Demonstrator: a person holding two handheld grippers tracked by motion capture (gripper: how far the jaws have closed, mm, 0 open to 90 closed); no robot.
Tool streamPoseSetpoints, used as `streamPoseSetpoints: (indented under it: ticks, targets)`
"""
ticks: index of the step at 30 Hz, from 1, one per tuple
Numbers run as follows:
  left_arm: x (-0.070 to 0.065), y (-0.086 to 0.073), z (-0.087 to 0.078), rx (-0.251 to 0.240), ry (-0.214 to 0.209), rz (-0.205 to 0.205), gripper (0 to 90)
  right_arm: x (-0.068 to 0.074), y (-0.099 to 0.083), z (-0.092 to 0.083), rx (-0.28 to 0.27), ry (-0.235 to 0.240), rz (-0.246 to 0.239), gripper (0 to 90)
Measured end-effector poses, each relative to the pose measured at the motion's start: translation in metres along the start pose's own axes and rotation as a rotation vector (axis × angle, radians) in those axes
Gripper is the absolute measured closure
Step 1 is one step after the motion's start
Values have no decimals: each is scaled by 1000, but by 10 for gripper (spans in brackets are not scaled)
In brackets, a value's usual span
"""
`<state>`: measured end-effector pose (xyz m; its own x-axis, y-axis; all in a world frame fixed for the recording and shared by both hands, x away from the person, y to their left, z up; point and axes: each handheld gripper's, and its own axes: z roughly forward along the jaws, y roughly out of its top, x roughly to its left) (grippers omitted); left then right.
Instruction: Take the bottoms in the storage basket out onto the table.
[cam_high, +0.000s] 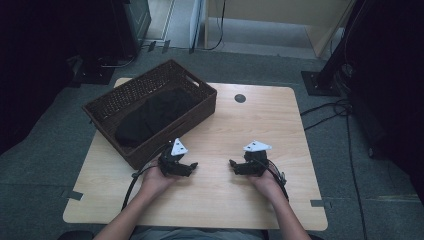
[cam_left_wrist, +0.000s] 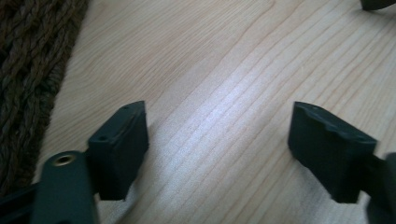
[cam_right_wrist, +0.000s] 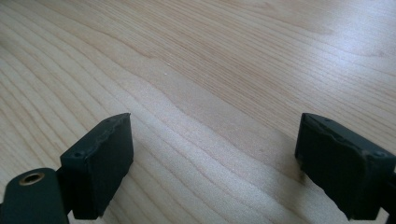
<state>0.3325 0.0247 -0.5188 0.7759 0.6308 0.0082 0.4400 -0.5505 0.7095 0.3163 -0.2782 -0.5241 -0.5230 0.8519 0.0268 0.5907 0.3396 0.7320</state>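
A pale wood-grain bench (cam_high: 260, 120) is set on a grey carpeted floor (cam_high: 45, 155) in a dim room. Nearest, the left claw (cam_high: 190, 167) and the right claw (cam_high: 234, 166) are held low over the bench's near half, tips turned toward each other and well apart. Both are spread wide, with nothing between the jaws but bare wood. Beside the left claw, a dark woven basket (cam_high: 200, 107) is placed on the bench's far left corner, and a black garment (cam_high: 152, 115) is seen lying inside it. Farther off, a round black grommet (cam_high: 240, 98) is set into the bench.
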Motion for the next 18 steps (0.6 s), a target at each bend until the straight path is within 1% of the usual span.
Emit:
streamPoseSetpoints:
  ticks: [2,8,9,10,11,13,15,16,17,18]
  targets:
    - [0,0,0,5,4,-8,150,0,0,0,-1,0,0,113]
    - [1,0,0,12,4,-4,138,0,0,0,-1,0,0,113]
    - [2,1,0,17,5,-3,106,0,0,0,0,0,-1,113]
    - [2,1,1,30,8,-17,77,0,0,0,-1,1,1,114]
    - [2,1,1,30,8,-17,72,0,0,0,0,0,1,114]
    - [2,2,0,37,-10,-30,72,0,0,0,-2,0,-2,113]
    - [2,4,-2,56,-29,-36,72,0,0,0,0,0,1,113]
    - [1,6,-3,75,-53,-39,73,0,0,0,0,0,0,114]
    - [1,6,-3,75,-53,-39,73,0,0,0,0,0,0,114]
    - [1,8,-4,88,-63,-36,73,0,0,0,-1,0,1,114]
